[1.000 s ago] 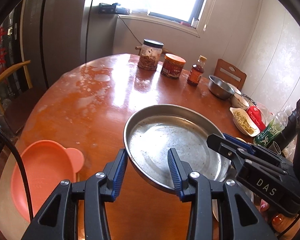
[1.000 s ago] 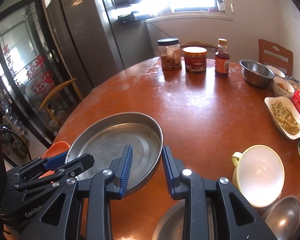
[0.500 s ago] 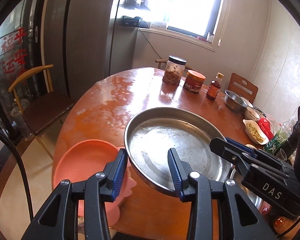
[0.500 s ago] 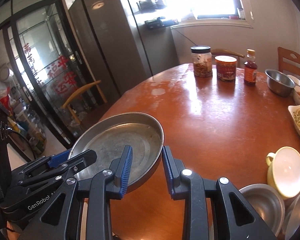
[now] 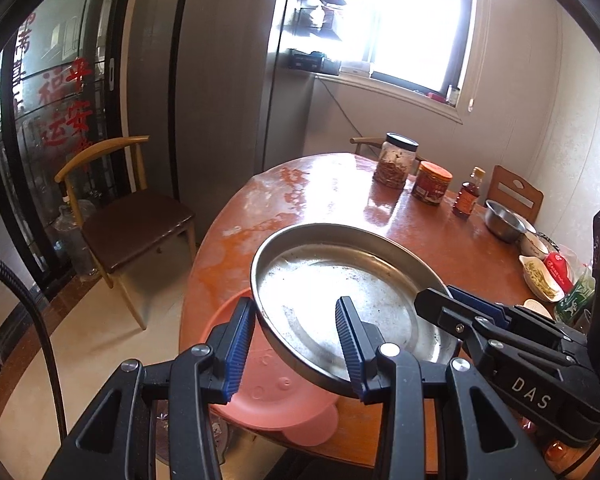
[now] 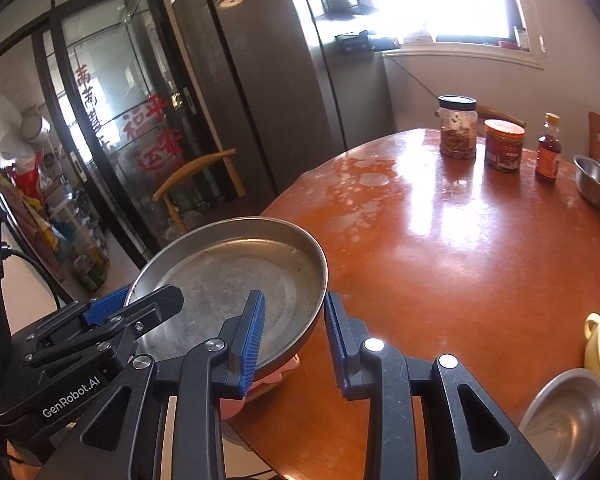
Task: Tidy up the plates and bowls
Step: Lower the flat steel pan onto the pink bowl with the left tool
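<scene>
both tongs angle downward over the table edge point(image 6: 440, 264); the left tongs point(image 5: 296, 344) and right tongs point(image 6: 294, 328) each pinch the metal pan's point(image 5: 340, 292) rim, holding it above a pink plate point(image 5: 268, 392).

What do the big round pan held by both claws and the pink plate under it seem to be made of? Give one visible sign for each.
Round pan: likely stainless steel, dull and scuffed; it is grey, reflective, with a thin rolled rim.
Pink plate: probably plastic or silicone, matte; flat even colour, soft moulded edge, no glare.

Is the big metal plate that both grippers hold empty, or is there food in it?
Empty. The metal plate shows only its bare, scuffed, shiny bottom in both views, with small dark specks and no food.
</scene>
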A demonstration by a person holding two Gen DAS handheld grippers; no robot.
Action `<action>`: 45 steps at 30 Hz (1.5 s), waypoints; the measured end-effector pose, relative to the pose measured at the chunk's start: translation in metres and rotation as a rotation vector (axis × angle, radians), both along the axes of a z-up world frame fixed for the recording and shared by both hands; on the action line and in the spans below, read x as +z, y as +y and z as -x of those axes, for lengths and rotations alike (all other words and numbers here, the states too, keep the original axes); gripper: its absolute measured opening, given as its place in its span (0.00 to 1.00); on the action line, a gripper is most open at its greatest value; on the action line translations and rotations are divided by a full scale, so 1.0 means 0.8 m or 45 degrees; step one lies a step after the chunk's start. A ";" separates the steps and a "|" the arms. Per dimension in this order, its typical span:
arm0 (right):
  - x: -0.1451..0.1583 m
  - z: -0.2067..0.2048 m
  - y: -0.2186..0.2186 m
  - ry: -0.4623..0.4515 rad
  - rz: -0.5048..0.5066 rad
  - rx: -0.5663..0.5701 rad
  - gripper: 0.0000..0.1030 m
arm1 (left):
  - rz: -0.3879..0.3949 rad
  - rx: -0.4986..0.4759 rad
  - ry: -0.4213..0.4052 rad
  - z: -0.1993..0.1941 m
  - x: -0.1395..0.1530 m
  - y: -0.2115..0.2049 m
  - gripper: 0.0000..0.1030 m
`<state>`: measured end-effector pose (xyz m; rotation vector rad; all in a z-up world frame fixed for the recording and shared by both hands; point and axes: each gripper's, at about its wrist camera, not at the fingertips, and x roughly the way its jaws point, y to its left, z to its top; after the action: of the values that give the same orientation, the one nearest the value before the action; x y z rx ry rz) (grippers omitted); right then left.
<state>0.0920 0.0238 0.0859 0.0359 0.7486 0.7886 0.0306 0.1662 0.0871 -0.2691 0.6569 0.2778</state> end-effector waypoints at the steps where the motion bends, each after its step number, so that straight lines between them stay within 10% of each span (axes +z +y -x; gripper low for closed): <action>1: -0.003 0.001 0.006 0.003 0.008 0.008 0.31 | 0.002 0.009 0.005 0.000 -0.004 0.005 0.40; 45: -0.091 0.003 0.080 0.088 0.135 0.076 0.43 | 0.014 0.048 0.155 -0.019 -0.095 0.049 0.41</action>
<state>0.0897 0.0881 0.0127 -0.0547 0.8593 0.8065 0.0461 0.2057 0.0109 -0.2772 0.7740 0.3285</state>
